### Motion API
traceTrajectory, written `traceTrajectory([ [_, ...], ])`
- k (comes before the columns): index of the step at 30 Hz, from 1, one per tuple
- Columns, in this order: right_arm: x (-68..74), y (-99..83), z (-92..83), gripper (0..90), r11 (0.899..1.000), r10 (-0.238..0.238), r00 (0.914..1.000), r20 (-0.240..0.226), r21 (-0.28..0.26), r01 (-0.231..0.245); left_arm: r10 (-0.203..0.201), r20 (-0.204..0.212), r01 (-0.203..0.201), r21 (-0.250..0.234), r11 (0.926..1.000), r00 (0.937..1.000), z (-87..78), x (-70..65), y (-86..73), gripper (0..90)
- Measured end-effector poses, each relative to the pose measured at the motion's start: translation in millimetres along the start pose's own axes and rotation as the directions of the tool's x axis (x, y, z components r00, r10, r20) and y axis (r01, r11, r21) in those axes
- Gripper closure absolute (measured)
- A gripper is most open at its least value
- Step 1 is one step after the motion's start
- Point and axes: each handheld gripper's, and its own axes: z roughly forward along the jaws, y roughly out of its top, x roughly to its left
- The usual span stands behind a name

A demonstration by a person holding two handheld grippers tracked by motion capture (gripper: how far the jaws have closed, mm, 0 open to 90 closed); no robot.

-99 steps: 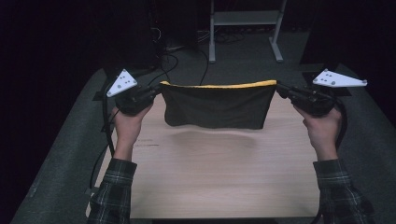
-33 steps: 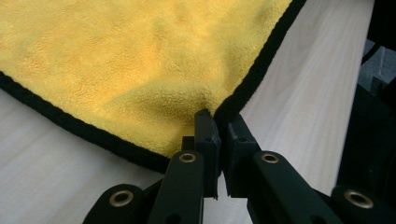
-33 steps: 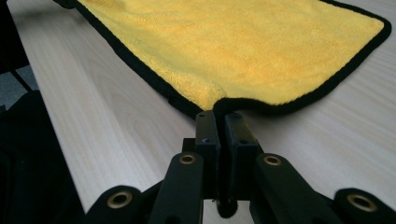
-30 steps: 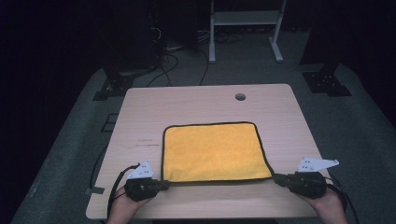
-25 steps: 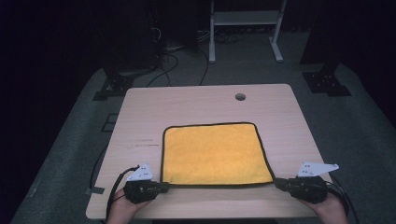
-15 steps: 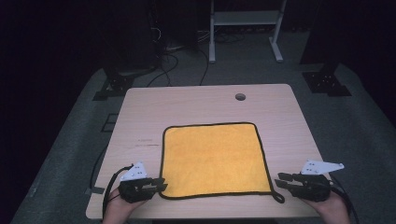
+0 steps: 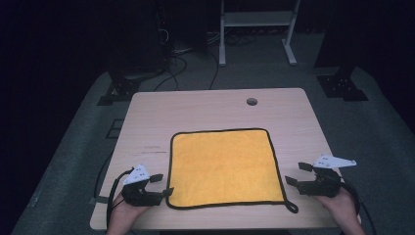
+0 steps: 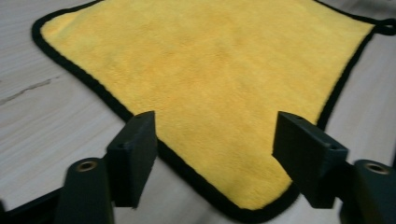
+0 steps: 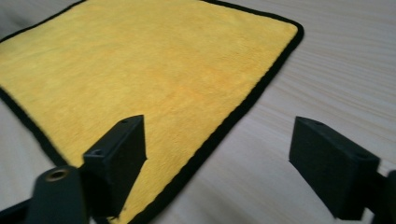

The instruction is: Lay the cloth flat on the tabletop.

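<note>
- Two hand-held grippers, hard black plastic with blocky jaws: the left hand-held gripper (image 7: pixel 161 185) sits at the cloth's near-left corner, jaws just spread wide, gripping nothing.
- One square yellow cloth (image 7: pixel 224 166), fleecy, black-edged, lies flat on the pale wood-grain tabletop (image 7: pixel 205 107).
- The right hand-held gripper (image 7: pixel 296 174), near-right, likewise just opened, empty.

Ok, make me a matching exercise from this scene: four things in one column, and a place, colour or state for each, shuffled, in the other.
Things:
1. square yellow microfibre cloth with black trim
2. left gripper
3. small round hole in the light wooden tabletop
4. black hanging loop of the cloth

Descriptions:
A. near the table's far edge
B. jaws open beside the cloth's near left corner
C. at the cloth's near right corner
D. spread flat on the table

Pairs: 1-D, 2-B, 3-A, 4-C
</note>
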Motion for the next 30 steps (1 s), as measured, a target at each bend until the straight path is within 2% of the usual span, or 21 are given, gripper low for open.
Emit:
traceTrajectory([
  [4,-15.4,4.2,16.4,12.8,0.999,0.042,0.9985,0.035,0.016,-0.043,-0.026,-0.042,0.027,0.012,0.9996,0.9988,11.9,9.3,3.0,20.9],
  [7,-24.2,6.1,27.3,12.6,0.999,0.045,0.9946,0.094,0.026,-0.047,-0.034,-0.069,0.035,0.017,0.9992,0.997,20.4,16.4,5.4,17.5],
  [10,-31.3,5.9,34.7,10.4,0.997,0.053,0.9907,0.125,0.044,-0.059,-0.043,-0.103,0.046,0.028,0.9985,0.9937,26.3,24.1,6.5,11.7],
  [13,-39.6,4.2,41.7,9.6,0.995,0.058,0.9838,0.169,0.066,-0.071,-0.062,-0.13,0.065,0.013,0.9978,0.9895,28.3,32.7,7.3,11.1],
  [15,-44.0,2.9,45.3,9.6,0.993,0.07,0.9807,0.183,0.08,-0.086,-0.07,-0.154,0.073,0.014,0.9972,0.9855,31.2,38.3,8.7,9.3],
  [17,-48.1,1.3,50.2,9.6,0.992,0.057,0.9744,0.218,0.096,-0.08,-0.073,-0.176,0.077,0.018,0.9969,0.9818,35.4,43.0,9.9,8.7],
  [18,-48.2,1.2,51.1,9.5,0.992,0.057,0.9726,0.225,0.1,-0.082,-0.081,-0.196,0.087,0.021,0.996,0.9772,38.8,45.4,10.8,7.5],
  [21,-50.7,-0.3,56.3,9.1,0.99,0.042,0.9644,0.261,0.117,-0.075,-0.083,-0.232,0.093,0.036,0.995,0.9693,46.6,53.3,13.1,2.6],
  [25,-53.1,-2.0,58.9,7.0,0.988,0.057,0.9601,0.274,0.122,-0.093,-0.083,-0.269,0.107,0.076,0.9913,0.9597,56.3,60.9,16.2,1.0],
  [27,-54.1,-2.5,58.3,6.9,0.988,0.061,0.9579,0.281,0.12,-0.098,-0.079,-0.298,0.112,0.096,0.9891,0.9513,62.5,63.6,18.8,1.0],
  [29,-54.9,-2.7,58.4,5.6,0.987,0.068,0.955,0.289,0.119,-0.106,-0.078,-0.314,0.116,0.105,0.9877,0.9462,67.0,64.8,19.7,1.0],
  [30,-55.1,-2.7,58.5,5.6,0.987,0.069,0.9548,0.289,0.118,-0.107,-0.075,-0.314,0.116,0.114,0.9866,0.9466,68.6,65.9,19.4,1.0],
])
